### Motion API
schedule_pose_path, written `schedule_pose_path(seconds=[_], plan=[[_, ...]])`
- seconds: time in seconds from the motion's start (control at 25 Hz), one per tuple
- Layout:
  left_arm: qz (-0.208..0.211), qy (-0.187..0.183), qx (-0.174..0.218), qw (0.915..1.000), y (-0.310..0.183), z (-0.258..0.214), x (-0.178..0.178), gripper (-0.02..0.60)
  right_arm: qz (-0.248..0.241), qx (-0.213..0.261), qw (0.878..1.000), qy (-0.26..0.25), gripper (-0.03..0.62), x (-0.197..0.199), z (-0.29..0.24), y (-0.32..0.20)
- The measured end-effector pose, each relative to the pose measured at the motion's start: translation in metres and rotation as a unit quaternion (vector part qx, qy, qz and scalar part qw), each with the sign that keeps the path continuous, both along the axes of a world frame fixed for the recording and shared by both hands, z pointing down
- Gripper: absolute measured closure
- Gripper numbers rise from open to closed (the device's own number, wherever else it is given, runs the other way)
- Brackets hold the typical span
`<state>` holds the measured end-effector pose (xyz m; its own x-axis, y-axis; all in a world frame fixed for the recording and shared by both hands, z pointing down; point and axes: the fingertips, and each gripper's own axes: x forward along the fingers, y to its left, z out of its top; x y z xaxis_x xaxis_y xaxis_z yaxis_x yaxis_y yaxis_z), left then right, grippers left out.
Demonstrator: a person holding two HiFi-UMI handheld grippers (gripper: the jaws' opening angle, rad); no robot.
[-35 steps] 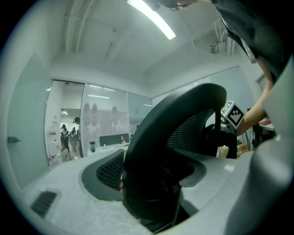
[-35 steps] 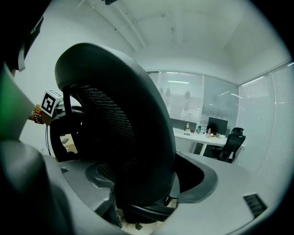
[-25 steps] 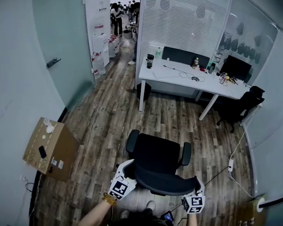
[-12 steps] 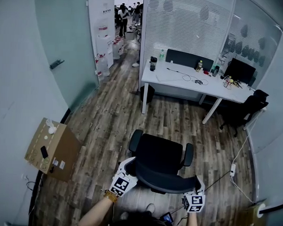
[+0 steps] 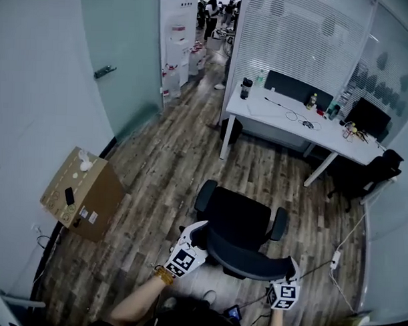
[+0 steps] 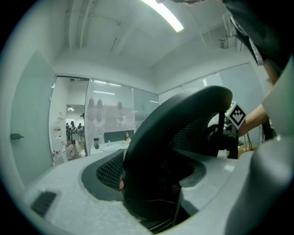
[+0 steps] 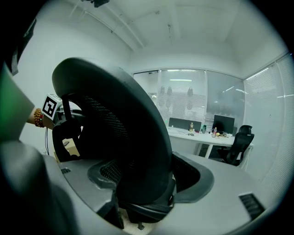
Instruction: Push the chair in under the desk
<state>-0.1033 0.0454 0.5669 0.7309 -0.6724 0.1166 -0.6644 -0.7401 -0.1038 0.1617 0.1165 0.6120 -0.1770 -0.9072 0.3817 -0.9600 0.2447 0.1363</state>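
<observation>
Left claw (image 5: 197, 229), just-tightened right claw (image 5: 292, 264) grip chair (image 5: 238, 224), rolled toward desk (image 5: 272, 112).

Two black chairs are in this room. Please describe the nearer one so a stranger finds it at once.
Find the long white desk before the blinds. On the wooden floor well in front of it stands a black office chair with armrests. Unlike the other chair by the desk's right end, it stands alone.

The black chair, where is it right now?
In the head view the chair stands low in the middle, right of the cardboard box and well short of the white desk at upper right.
</observation>
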Motion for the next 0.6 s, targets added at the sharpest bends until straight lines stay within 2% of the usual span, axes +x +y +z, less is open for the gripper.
schedule_pose_path(seconds=[0.6], plan=[[-0.026,0.001,-0.004,0.9997,-0.019,-0.003,0.034,0.284,-0.024,0.008,1.0,-0.01,0.279,0.023,-0.027,-0.027]])
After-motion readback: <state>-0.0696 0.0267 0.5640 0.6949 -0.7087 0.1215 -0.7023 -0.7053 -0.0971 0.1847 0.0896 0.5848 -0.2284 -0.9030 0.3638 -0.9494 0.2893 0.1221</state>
